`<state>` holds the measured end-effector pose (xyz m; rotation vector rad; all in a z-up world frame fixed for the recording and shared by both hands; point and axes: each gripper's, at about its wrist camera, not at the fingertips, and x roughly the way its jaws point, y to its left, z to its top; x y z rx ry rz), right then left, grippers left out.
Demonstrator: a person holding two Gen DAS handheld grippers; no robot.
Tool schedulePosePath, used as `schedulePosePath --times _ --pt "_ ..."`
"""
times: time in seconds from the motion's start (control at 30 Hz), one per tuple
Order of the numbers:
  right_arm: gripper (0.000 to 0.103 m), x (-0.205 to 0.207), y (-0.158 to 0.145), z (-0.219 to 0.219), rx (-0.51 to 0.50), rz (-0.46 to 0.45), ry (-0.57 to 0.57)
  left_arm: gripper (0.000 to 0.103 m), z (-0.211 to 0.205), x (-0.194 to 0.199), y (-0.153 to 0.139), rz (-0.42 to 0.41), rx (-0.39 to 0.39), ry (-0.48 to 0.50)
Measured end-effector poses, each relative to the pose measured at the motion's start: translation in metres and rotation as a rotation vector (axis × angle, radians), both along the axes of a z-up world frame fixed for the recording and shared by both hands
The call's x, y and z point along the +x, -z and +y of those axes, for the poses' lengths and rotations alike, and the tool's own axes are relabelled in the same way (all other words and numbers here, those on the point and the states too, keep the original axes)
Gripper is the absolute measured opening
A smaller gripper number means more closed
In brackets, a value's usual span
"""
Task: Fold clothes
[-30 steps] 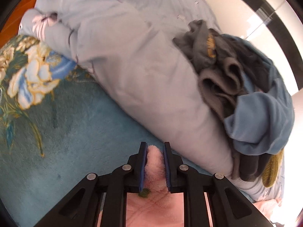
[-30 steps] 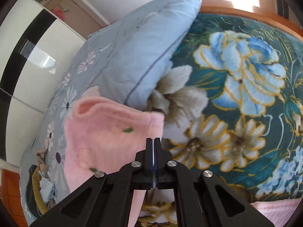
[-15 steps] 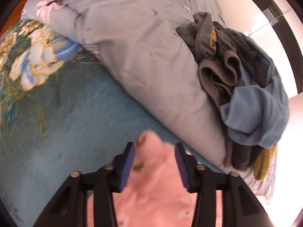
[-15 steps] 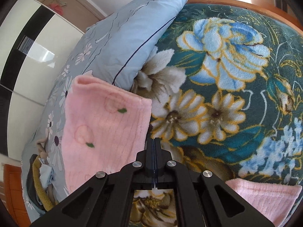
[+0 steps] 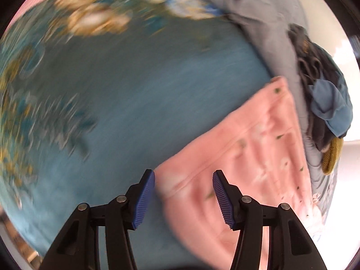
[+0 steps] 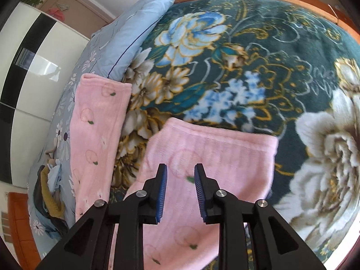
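So both grippers have their fingers spread apart and neither one is pinching anything. Right gripper (image 6: 181, 175) hangs just above the pink fleece garment (image 6: 202, 157), which lies flat on the floral blanket (image 6: 258, 67) covering the bed; 1 pant leg runs right under and ahead of the fingers, with its hem lying just past the fingertips, and you can see a little green leaf print in the gap between the 2 blue pads (image 6: 163, 193). The other leg stretches away to the left of the fingers, its hem up against the light blue quilt (image 6: 139, 31). Further left, a pile of other clothes (image 6: 50, 193) sits on that quilt, greys, a blue piece and something mustard. In the left wrist view everything is pretty smeared with blur, but the left gripper (image 5: 183, 180) is wide open too, with the pink fabric (image 5: 258, 148) lying between and to the right of its fingers on the teal part of the blanket (image 5: 146, 94). Can't tell if the pads (image 5: 144, 200) actually touch the cloth. The grey quilt (image 5: 270, 29) and the clothes pile (image 5: 324, 94) are off to the far right of those fingers.
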<state>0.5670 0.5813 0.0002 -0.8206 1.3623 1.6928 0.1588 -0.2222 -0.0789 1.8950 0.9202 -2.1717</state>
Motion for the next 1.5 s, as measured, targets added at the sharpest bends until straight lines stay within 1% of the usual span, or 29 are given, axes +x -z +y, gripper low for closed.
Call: schedulePosePath --times 0.1,0.23,0.3,0.47,0.5,0.53,0.57,0.6,0.63,0.67,0.7,0.73,0.77,0.83,0.93,0.97,1.07,1.17,1.27,1.37,1.5 --pt "0.034 0.033 0.004 -0.009 -0.032 -0.006 0.053 0.058 0.003 0.005 0.007 -0.01 0.028 0.004" --pt "0.039 0.062 0.021 -0.016 -0.083 -0.017 0.114 0.057 0.008 0.012 0.017 -0.023 0.066 0.009" --pt "0.039 0.068 0.031 -0.019 -0.122 -0.016 0.126 0.056 0.01 0.015 0.022 -0.03 0.085 0.011" --pt "0.039 0.058 0.049 -0.03 -0.17 0.02 0.099 0.055 0.019 0.017 0.027 -0.026 0.109 0.017" --pt "0.039 0.054 0.053 -0.031 -0.183 0.023 0.091 0.053 0.02 0.017 0.026 -0.022 0.109 0.021" --pt "0.039 0.051 0.055 -0.033 -0.189 0.029 0.088 0.046 0.021 0.017 0.026 -0.02 0.109 0.024" --pt "0.039 0.048 0.056 -0.035 -0.194 0.035 0.086 0.036 0.022 0.017 0.025 -0.018 0.106 0.027" --pt "0.039 0.047 0.057 -0.035 -0.199 0.043 0.086 0.031 0.023 0.017 0.024 -0.017 0.104 0.029" --pt "0.031 0.046 0.057 -0.036 -0.205 0.052 0.088 0.024 0.022 0.018 0.024 -0.016 0.102 0.028" --pt "0.02 0.045 0.057 -0.036 -0.211 0.062 0.089 0.018 0.021 0.018 0.022 -0.011 0.105 0.024" --pt "0.004 0.044 0.058 -0.037 -0.217 0.071 0.091 0.014 0.02 0.019 0.02 -0.002 0.112 0.018" --pt "0.004 0.043 0.056 -0.036 -0.214 0.078 0.091 0.009 0.018 0.019 0.016 0.012 0.126 0.006" --pt "0.004 0.043 0.051 -0.035 -0.202 0.096 0.09 0.008 0.015 0.02 0.013 0.027 0.14 -0.005" --pt "0.003 0.044 0.032 -0.032 -0.16 0.168 0.095 0.007 0.011 0.02 0.003 0.062 0.173 -0.027" --pt "0.003 0.038 0.0 -0.027 -0.097 0.252 0.08 0.006 0.007 0.014 -0.024 0.152 0.249 -0.048" --pt "0.003 0.035 -0.011 -0.026 -0.075 0.27 0.069 0.006 0.008 0.011 -0.034 0.181 0.267 -0.045" --pt "0.003 0.02 -0.04 -0.021 -0.02 0.316 0.042 0.006 0.019 -0.017 -0.057 0.247 0.326 -0.042" --pt "0.003 -0.007 -0.061 -0.008 0.003 0.326 0.004 0.006 0.033 -0.043 -0.066 0.275 0.359 -0.037" --pt "0.003 -0.042 -0.076 0.006 0.022 0.311 -0.033 0.006 0.038 -0.062 -0.074 0.278 0.405 -0.049" --pt "0.003 -0.088 -0.085 0.021 0.043 0.276 -0.065 0.006 0.031 -0.07 -0.08 0.27 0.448 -0.076" --pt "0.003 -0.16 -0.091 0.04 0.077 0.21 -0.118 0.006 0.032 -0.1 -0.082 0.26 0.439 -0.07"
